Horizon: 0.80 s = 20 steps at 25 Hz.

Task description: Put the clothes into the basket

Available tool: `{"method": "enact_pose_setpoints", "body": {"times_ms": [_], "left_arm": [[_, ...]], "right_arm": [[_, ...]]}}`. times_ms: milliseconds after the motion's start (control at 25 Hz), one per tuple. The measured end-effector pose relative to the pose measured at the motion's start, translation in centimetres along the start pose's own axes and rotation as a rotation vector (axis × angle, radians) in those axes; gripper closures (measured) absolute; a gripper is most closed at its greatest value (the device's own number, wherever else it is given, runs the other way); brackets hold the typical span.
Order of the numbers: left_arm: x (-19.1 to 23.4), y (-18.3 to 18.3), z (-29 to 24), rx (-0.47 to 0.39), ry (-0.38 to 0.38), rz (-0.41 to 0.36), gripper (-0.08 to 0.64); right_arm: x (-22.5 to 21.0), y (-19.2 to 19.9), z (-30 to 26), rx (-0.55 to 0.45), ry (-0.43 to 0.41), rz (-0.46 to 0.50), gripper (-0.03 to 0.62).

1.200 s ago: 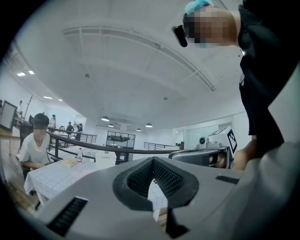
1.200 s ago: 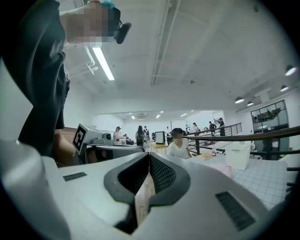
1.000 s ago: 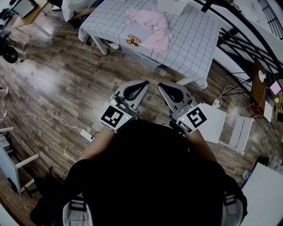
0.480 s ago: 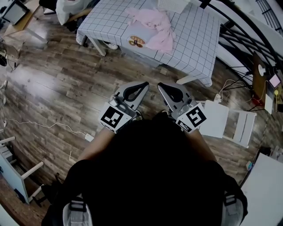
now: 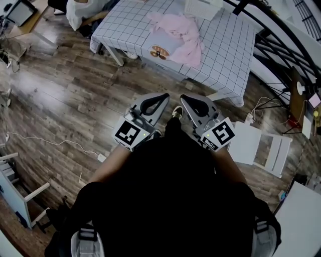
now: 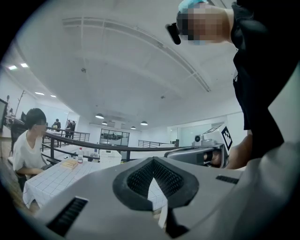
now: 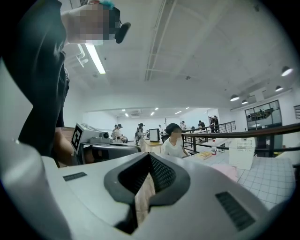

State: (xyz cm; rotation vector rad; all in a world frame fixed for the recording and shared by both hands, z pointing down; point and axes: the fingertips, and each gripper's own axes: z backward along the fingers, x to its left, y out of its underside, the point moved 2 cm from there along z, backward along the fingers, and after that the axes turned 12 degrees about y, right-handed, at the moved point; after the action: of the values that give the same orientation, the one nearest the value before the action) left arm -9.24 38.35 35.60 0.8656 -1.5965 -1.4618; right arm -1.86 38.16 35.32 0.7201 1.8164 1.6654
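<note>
Left gripper (image 5: 164, 95), right gripper (image 5: 183, 97): both closed, empty. Clothes (image 5: 180, 37): on table (image 5: 228, 55), well apart. Risk: unopened jaws may shove clothes instead of grasping them.

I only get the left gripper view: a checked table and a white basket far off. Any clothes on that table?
Observer: Yes, head view shows pink clothes heaped on the checked table, near the white basket.
Operator: Right gripper holding anything?
Observer: No, its own view shows the right gripper with jaws together, nothing between them.
Operator: Are we at the table?
Observer: Not yet; in head view the left gripper hangs over wooden floor, short of the table.
</note>
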Motion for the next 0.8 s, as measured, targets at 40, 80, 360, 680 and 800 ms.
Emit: {"method": "enact_pose_setpoints", "body": {"times_ms": [40, 80, 360, 680, 800], "left_arm": [[0.6, -0.1, -0.2, -0.005, -0.010, -0.001, 0.557], [1.2, -0.2, -0.5, -0.009, -0.020, -0.004, 0.557], [6.3, -1.2, -3.4, -0.001, -0.059, -0.009, 0.557], [11.0, -2.7, -8.3, 0.017, -0.076, -0.030, 0.557], [12.3, -3.0, -10.3, 0.026, -0.079, -0.025, 0.557]], "right_arm": [[-0.5, -0.1, -0.4, -0.004, -0.004, 0.000, 0.575], [-1.1, -0.3, -1.0, -0.011, -0.008, 0.000, 0.575], [-5.9, -1.0, -4.6, -0.027, -0.023, 0.007, 0.575], [-11.9, -1.7, -7.7, -0.029, -0.020, -0.010, 0.575], [-14.3, -1.7, -8.1, -0.025, -0.012, -0.018, 0.575]]}}
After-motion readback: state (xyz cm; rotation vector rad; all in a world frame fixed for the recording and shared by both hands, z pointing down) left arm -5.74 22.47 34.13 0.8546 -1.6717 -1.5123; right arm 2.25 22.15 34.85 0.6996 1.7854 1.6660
